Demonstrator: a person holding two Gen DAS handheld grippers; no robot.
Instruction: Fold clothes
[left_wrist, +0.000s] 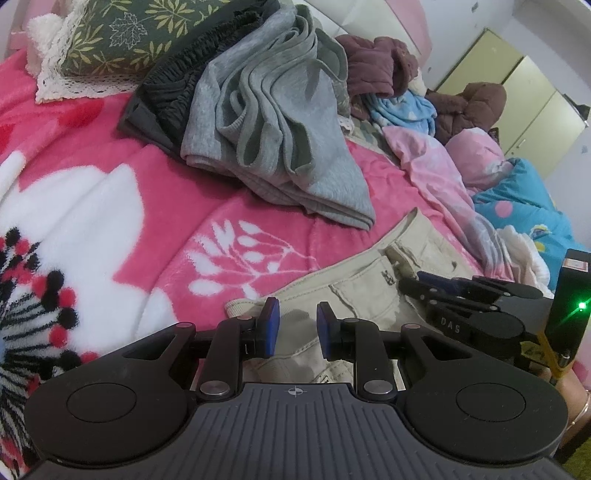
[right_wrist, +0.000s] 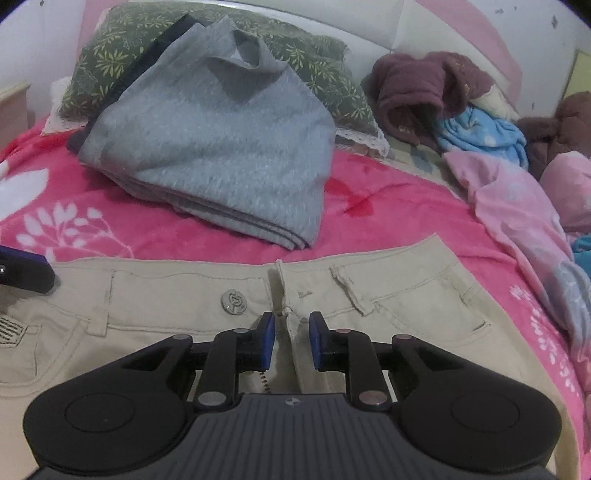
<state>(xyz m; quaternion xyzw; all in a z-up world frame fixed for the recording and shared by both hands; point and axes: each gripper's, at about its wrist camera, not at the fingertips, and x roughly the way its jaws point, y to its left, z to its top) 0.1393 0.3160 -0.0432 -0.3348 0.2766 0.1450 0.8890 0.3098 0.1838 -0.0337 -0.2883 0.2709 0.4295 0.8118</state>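
We are in a home bedroom: a bed (left_wrist: 92, 166) under a pink floral blanket (right_wrist: 369, 206), a leaf-print pillow (left_wrist: 122, 33), heaped clothes (left_wrist: 399, 70), and yellow wardrobe doors (left_wrist: 517, 85).

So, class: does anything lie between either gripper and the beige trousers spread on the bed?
Nothing visible does. The left gripper and right gripper hang directly over the beige trousers, jaws apart; the folded grey garment lies beyond.

Both grippers are angling downward: the left gripper (left_wrist: 294, 328) is holding its blue pads slightly apart, and the right gripper (right_wrist: 291, 338) is showing a similar narrow gap, nothing pinched.
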